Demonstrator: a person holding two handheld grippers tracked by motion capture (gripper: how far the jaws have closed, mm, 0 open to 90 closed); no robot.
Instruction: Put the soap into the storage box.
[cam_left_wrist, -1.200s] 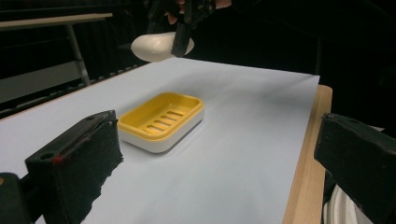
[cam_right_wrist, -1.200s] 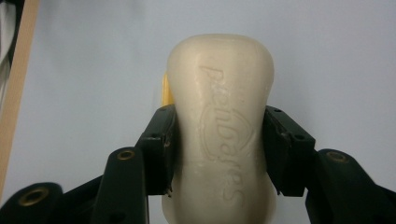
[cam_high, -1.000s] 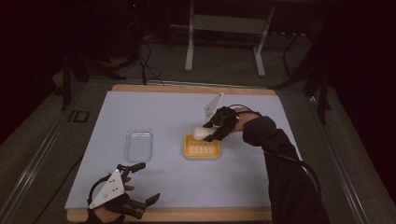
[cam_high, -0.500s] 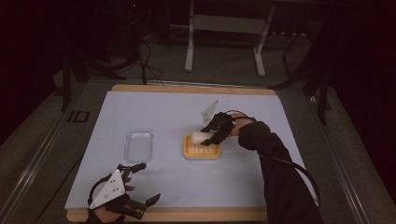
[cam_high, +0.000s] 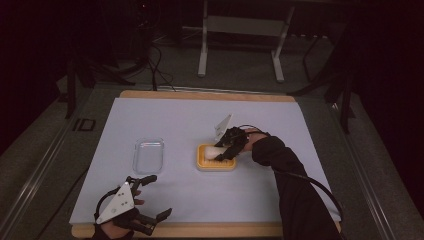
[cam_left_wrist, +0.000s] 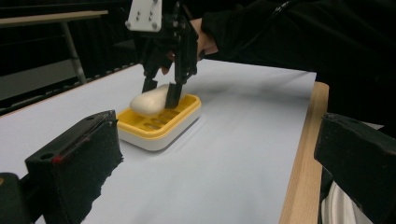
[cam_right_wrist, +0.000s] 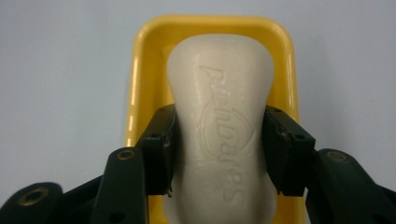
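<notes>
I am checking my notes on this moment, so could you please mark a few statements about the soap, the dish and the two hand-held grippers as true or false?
1. The right hand-held gripper clamps the white soap bar. True.
2. The soap is over the yellow soap dish. True.
3. The clear lid covers the dish. False: it lies on the table, apart, to the dish's left.
4. The left hand-held gripper holds the lid. False: it is open and holds nothing, near the table's front edge.
</notes>
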